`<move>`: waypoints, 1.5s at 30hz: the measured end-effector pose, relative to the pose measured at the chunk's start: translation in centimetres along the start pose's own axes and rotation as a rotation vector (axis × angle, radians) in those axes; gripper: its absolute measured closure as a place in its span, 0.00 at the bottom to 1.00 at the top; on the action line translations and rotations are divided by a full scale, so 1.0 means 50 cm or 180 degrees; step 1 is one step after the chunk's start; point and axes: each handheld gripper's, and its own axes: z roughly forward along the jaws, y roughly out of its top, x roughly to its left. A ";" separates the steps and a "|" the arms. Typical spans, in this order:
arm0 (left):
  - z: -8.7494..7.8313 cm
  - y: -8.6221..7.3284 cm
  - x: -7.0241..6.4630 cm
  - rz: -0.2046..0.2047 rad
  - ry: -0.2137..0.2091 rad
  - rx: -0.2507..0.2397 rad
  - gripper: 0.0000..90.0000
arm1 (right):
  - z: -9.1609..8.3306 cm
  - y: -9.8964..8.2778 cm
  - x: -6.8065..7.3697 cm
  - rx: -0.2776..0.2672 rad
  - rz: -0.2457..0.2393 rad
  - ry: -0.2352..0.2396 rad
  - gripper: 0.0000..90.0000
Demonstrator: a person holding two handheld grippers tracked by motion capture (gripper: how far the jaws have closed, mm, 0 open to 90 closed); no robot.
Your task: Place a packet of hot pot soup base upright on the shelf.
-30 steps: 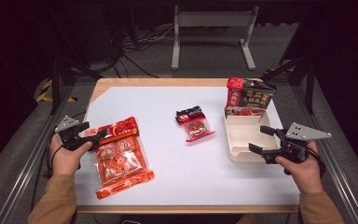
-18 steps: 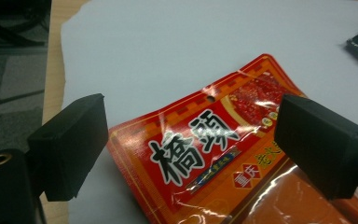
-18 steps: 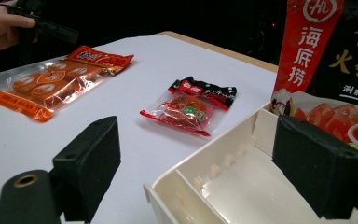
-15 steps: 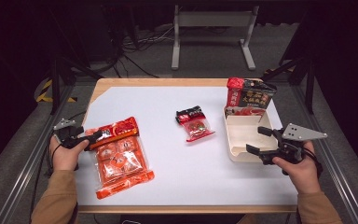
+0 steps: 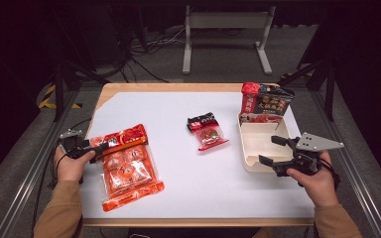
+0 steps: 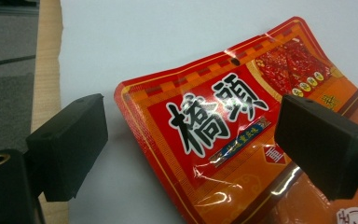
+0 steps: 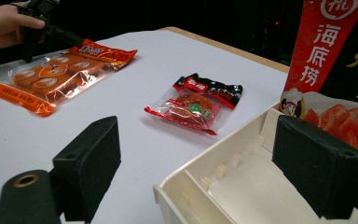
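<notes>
Left gripper (image 6: 186, 140) is now backing slightly off toward the table's left edge, jaws spread around the header of the large orange packet (image 5: 127, 166), not yet pinching; packet is lying flat at front left. Right gripper (image 5: 277, 148) is hanging open over the cream tray (image 5: 248, 163), so the pick looks imminent.

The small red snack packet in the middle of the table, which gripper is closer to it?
Right. The right gripper sits open over the cream tray, just beside the small red snack packet. The left gripper is farther off, open at the large orange packet.
</notes>
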 end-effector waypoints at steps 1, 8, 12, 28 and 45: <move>-0.001 0.000 0.000 0.0005 -0.0013 -0.0002 0.12 | 0.000 0.000 0.000 -0.0005 0.0005 0.0003 0.18; 0.002 -0.001 -0.005 -0.0017 -0.0178 0.0017 0.17 | 0.005 -0.005 -0.002 0.0035 0.0021 -0.0004 0.18; -0.001 -0.003 -0.002 -0.0074 -0.0225 0.0032 0.22 | 0.008 -0.008 -0.002 0.0050 0.0029 0.0004 0.18; 0.009 -0.003 -0.018 0.0020 -0.0207 0.0120 0.76 | 0.019 -0.011 -0.001 0.0083 0.0024 0.0019 0.19; -0.011 0.007 -0.042 0.0293 -0.0154 -0.0059 1.00 | 0.013 -0.009 -0.002 0.0057 -0.0028 -0.0021 0.24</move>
